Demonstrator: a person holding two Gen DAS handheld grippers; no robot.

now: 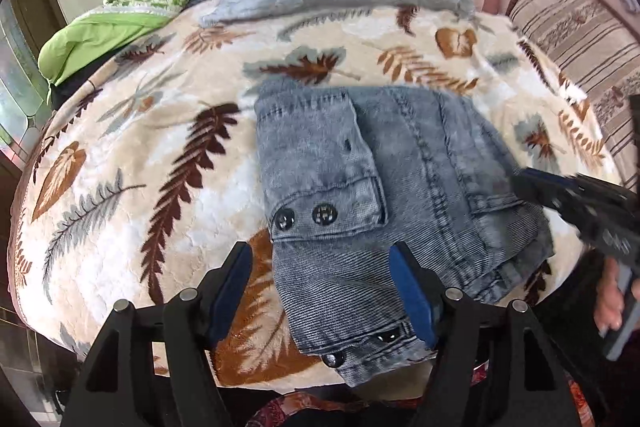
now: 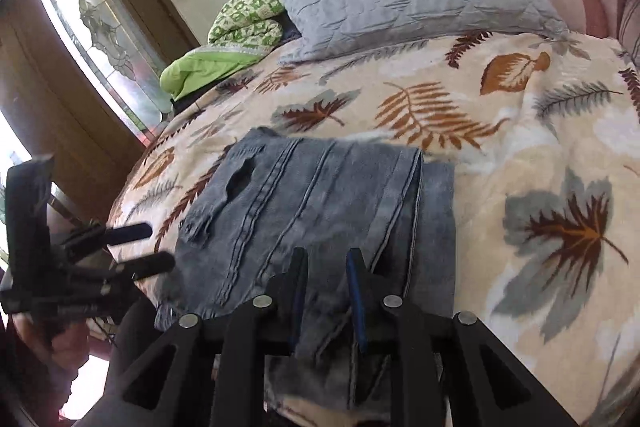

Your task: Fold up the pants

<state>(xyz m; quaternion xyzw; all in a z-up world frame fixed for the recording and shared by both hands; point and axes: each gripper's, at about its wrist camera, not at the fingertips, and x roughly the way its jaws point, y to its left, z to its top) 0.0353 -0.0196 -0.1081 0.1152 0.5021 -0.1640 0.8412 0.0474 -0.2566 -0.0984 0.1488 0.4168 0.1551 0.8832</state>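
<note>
Pants [image 1: 360, 195]: folded denim bundle lying flat on bed [image 1: 140, 187] near edge. Left tool [image 1: 320, 291] released, straddling near corner, likely for grabbing. Right tool [image 2: 326, 291] nearly clenched; grip on denim unclear.

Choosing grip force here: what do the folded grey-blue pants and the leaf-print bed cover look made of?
Folded grey-blue pants: likely washed denim; diagonal twill ribs, heavy double seams, dark shiny buttons, possibly metal. Leaf-print bed cover: apparently plush fleece; fuzzy, soft-edged pile.

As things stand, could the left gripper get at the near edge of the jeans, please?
Probably yes: the left gripper stands open just over the jeans with nothing between.
</note>
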